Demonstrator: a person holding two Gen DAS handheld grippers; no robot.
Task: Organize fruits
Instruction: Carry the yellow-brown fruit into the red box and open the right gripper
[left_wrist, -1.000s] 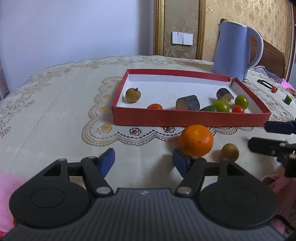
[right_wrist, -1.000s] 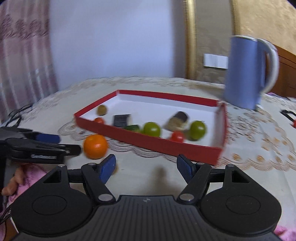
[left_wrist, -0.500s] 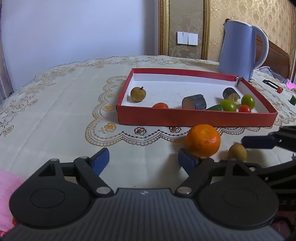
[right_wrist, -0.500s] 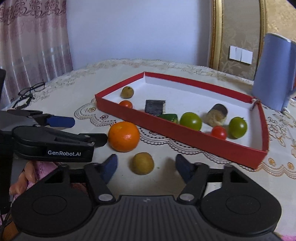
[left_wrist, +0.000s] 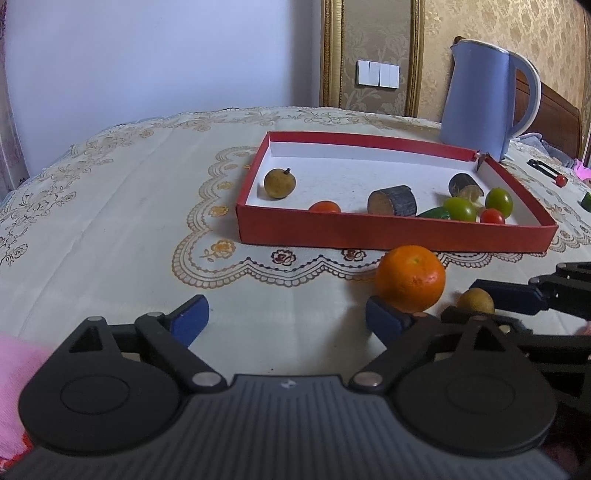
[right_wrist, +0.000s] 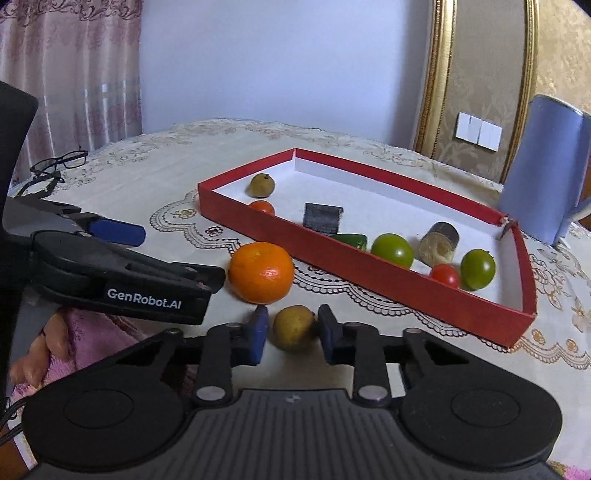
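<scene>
A red tray (left_wrist: 395, 232) (right_wrist: 369, 271) holds a brown fruit (left_wrist: 280, 183), small tomatoes, green fruits and dark chunks. An orange (left_wrist: 410, 283) (right_wrist: 261, 272) and a small brown fruit (left_wrist: 475, 301) (right_wrist: 294, 328) lie on the cloth in front of it. My right gripper (right_wrist: 290, 336) has its jaws narrowed around the small brown fruit, the blue pads close on both sides. My left gripper (left_wrist: 286, 319) is open and empty; its right pad sits just in front of the orange.
A blue kettle (left_wrist: 484, 99) (right_wrist: 546, 173) stands behind the tray's right corner. Glasses (right_wrist: 55, 166) lie at the table's far left. Small items (left_wrist: 550, 173) lie at the right edge. Pink cloth (right_wrist: 96, 332) is at the near table edge.
My right gripper has swung left and moved in over the small brown fruit, and its jaws have narrowed around it. My left gripper has shifted slightly and stays open.
</scene>
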